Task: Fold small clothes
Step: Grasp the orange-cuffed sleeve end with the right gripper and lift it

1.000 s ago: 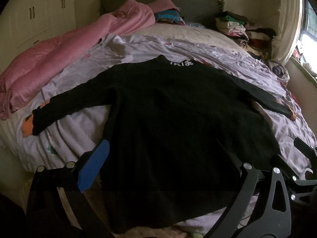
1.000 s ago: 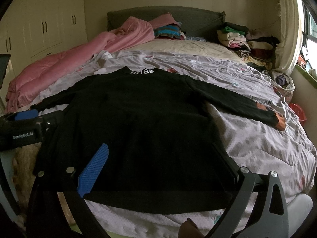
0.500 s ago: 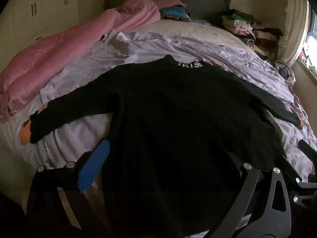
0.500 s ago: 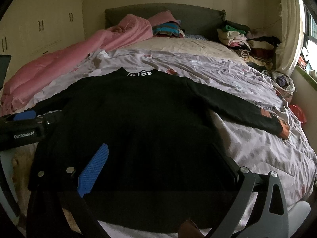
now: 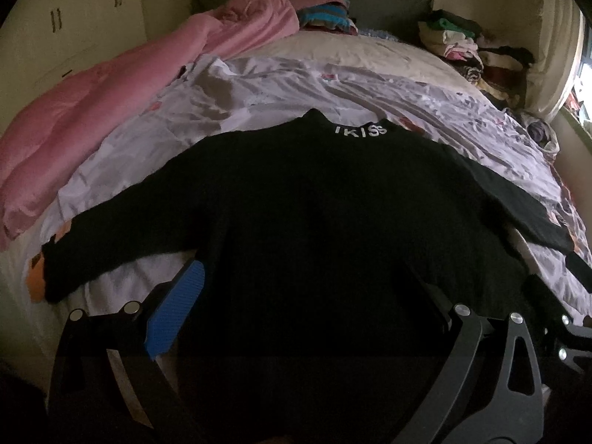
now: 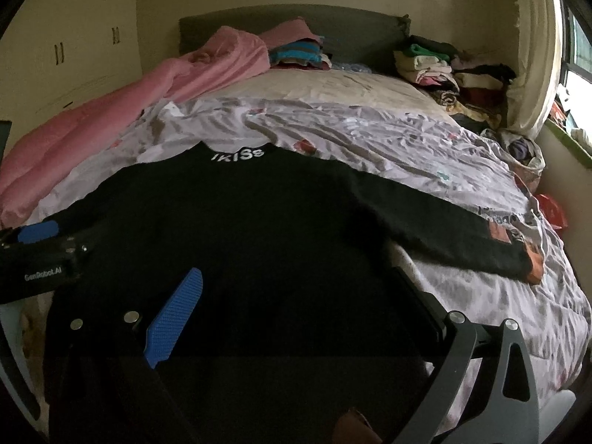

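Note:
A black long-sleeved sweater (image 5: 314,222) with white lettering on the collar lies flat on the bed, both sleeves spread out; it also shows in the right wrist view (image 6: 259,240). My left gripper (image 5: 307,288) is open and empty, hovering over the sweater's lower left part. My right gripper (image 6: 299,296) is open and empty over the sweater's lower right part. The left gripper also shows in the right wrist view (image 6: 37,255) at the left edge. The sleeve cuffs are orange.
A lilac patterned sheet (image 5: 333,85) covers the bed. A pink duvet (image 5: 92,111) lies along the left side. Stacks of folded clothes (image 6: 444,70) sit at the back right by the headboard (image 6: 296,22). A window and curtain are at the right.
Both grippers have moved forward and lower over the sweater, which now fills more of each view. Both stay open and the sweater has not moved.

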Available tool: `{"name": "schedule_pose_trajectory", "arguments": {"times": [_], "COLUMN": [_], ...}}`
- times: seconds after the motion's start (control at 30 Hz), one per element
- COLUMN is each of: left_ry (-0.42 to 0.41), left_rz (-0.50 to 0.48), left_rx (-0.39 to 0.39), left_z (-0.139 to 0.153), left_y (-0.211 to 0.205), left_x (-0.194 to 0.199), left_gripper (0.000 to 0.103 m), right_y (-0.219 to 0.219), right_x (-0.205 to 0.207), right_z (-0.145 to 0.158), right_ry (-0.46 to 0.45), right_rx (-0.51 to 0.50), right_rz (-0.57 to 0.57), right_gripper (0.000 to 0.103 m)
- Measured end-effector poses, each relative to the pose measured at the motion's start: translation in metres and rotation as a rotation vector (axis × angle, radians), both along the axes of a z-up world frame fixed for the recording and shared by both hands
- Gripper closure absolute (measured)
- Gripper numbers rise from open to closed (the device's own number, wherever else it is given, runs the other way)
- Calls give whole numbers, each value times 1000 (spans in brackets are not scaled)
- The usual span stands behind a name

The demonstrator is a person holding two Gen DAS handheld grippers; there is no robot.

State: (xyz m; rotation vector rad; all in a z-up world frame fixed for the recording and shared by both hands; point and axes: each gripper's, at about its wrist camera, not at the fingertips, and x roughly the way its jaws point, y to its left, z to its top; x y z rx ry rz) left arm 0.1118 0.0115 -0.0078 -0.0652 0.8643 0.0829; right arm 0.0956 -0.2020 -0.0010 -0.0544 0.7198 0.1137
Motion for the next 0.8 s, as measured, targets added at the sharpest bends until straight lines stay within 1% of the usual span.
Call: {"name": "schedule_pose_trajectory", "arguments": {"times": [0.23,0.33,0.5,0.67,0.8], "left_ry": [34,45,55,47,63], "left_rz": [-13,-24,-55,-78,-104], "left_rx": [-12,-1,-6,-7,-16], "left_z": [-6,-8,-8,-7,-8], "left_y": [-4,-9,-19,-28,-38], "left_x": [31,44,64,81,98], "left_gripper": [8,8,8,8,8], "right_y": [-22,-34,-61,-91,-122], "right_x": [38,52,72,81,82], "right_z": [-8,-11,-19,-26,-29], "right_ry": [34,49,71,99,107], "right_rx": [16,16,29,51,70], "right_rz": [-71,-106,-181,-261,-339], "right_gripper": [4,4,4,4,4]}}
